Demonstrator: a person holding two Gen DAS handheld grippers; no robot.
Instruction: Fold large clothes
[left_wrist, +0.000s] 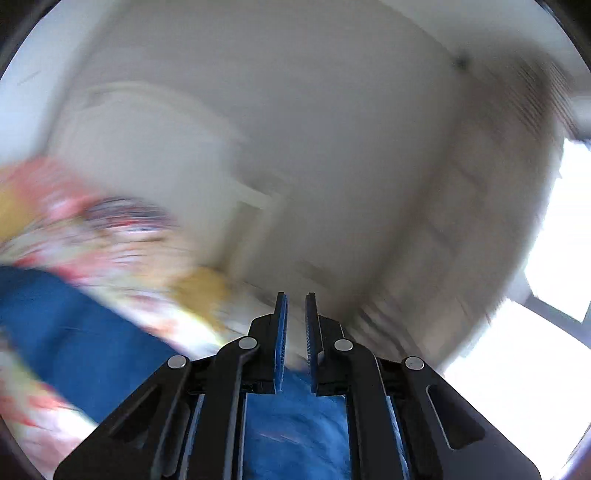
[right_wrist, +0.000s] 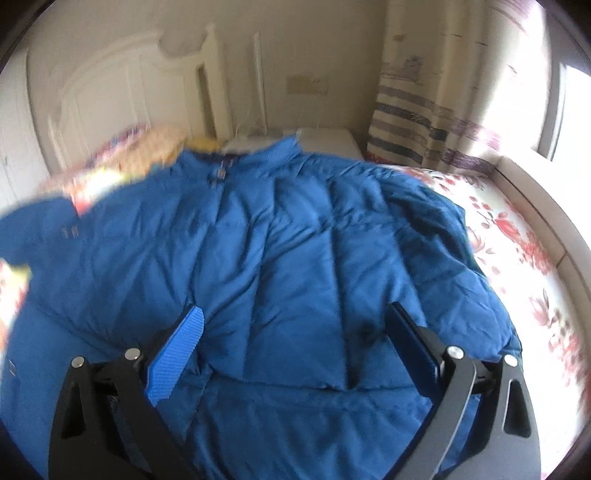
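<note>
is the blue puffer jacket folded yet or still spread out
Spread out. The blue quilted puffer jacket lies flat across the floral bedsheet, collar at the far end, with no fold visible.

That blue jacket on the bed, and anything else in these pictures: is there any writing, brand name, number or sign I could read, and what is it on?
No legible text in either view.
Blue jacket: small striped tab below the collar, too blurred to read.
Jacket's left sleeve: small pale marks, too small to tell.
Wall plate: faint marks, unreadable.
Striped curtain and floral bedsheet: patterns only, no words.
Left wrist view: motion-blurred throughout.
</note>
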